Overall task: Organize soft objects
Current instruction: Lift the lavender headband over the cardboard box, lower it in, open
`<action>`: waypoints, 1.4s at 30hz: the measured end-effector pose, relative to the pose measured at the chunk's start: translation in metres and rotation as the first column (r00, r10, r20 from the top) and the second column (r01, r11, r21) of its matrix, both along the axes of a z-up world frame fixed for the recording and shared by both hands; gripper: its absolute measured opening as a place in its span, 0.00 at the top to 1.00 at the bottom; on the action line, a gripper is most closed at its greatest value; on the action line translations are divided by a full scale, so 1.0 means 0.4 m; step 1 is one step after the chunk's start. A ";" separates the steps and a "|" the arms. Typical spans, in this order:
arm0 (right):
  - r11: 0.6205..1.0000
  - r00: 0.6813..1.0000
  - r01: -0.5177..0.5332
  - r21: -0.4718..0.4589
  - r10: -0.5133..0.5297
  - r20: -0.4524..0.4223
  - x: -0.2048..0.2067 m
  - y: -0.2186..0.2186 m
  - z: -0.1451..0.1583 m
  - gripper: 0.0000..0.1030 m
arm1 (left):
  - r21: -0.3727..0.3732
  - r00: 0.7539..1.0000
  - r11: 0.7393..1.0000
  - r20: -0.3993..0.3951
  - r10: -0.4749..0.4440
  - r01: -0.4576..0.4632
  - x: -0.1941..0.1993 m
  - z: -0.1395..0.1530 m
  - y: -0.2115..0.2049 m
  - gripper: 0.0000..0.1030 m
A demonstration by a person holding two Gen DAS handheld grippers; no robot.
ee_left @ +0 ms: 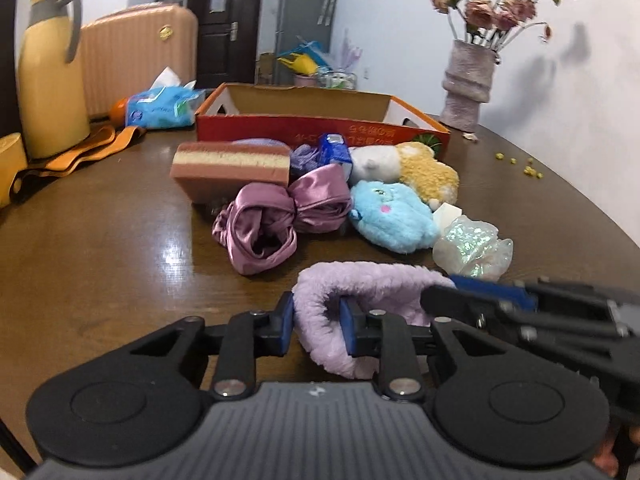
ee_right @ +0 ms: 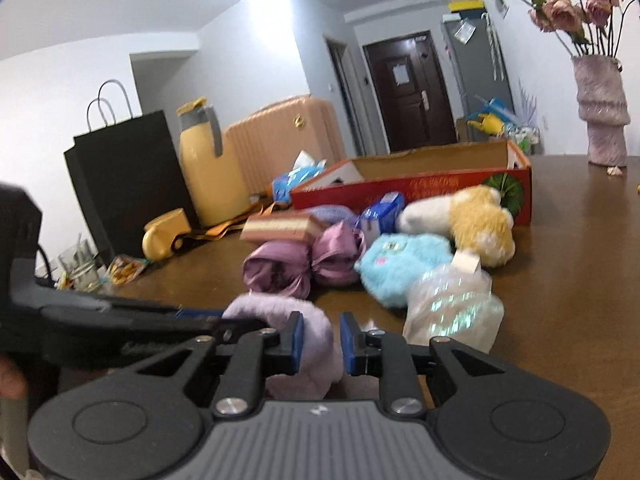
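A fluffy lilac band [ee_left: 360, 280] lies on the brown table nearest me. My left gripper [ee_left: 318, 322] is shut on its left end. My right gripper [ee_right: 322, 342] is around its other end [ee_right: 312, 344], jaws close on it; it enters the left wrist view from the right [ee_left: 480, 300]. Behind lie a purple satin scrunchie [ee_left: 280, 216], a blue plush [ee_left: 394, 216], an iridescent scrunchie [ee_left: 472, 248], a yellow-white plush [ee_left: 416, 168], a striped sponge [ee_left: 232, 164] and a blue packet [ee_left: 334, 152]. An open red cardboard box [ee_left: 320, 120] stands behind them.
A yellow thermos [ee_left: 48, 76], orange cloth [ee_left: 80, 152] and blue tissue pack [ee_left: 164, 106] are at the back left. A vase of flowers [ee_left: 468, 84] stands at the back right, small yellow bits [ee_left: 520, 164] near it. A black paper bag [ee_right: 128, 184] stands left.
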State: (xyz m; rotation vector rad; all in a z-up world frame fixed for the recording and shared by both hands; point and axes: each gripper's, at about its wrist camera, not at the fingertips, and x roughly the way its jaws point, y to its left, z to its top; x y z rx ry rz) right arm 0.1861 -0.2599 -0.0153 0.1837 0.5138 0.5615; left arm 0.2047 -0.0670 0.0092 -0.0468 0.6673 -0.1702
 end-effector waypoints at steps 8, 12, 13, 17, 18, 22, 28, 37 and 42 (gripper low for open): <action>0.999 0.999 -0.034 0.029 0.035 -0.026 -0.007 -0.003 -0.021 0.89 | 0.106 0.990 0.986 0.048 -0.134 0.129 0.009 0.030 -0.011 0.62; 0.999 0.999 -0.033 0.038 0.033 -0.023 0.007 -0.016 -0.011 0.90 | 0.127 0.988 0.981 0.017 -0.151 0.148 0.020 0.034 -0.018 0.85; 0.998 0.999 -0.031 0.046 0.032 -0.019 0.011 -0.022 -0.003 0.90 | 0.095 0.989 0.985 0.024 -0.148 0.145 0.021 0.046 -0.011 0.85; 0.996 0.999 -0.042 0.074 0.039 0.035 0.054 -0.044 0.066 0.90 | 0.025 0.986 0.990 0.091 -0.143 0.141 0.054 0.118 0.006 0.85; 0.997 0.997 -0.046 0.065 0.042 0.063 0.077 -0.046 0.093 0.90 | 0.010 0.985 0.990 0.108 -0.138 0.137 0.072 0.137 0.008 0.85; 0.998 0.989 -0.061 0.031 0.057 0.135 0.221 -0.046 0.202 0.90 | -0.061 0.986 0.993 0.137 -0.093 0.102 0.220 0.224 0.020 0.85; 0.995 0.994 -0.095 -0.019 0.096 0.052 0.648 0.017 0.315 0.90 | -0.088 0.992 0.996 0.120 0.025 -0.015 0.590 0.292 0.056 0.85; 0.996 0.936 -0.059 -0.065 0.032 -0.349 1.206 0.165 0.159 0.90 | 0.070 0.992 0.997 -0.124 0.039 -0.031 1.029 0.161 0.098 0.80; 0.988 0.916 -0.049 -0.147 -0.014 -0.401 1.272 0.219 0.100 0.74 | 0.094 0.993 0.995 -0.107 0.057 -0.047 1.055 0.130 0.129 0.49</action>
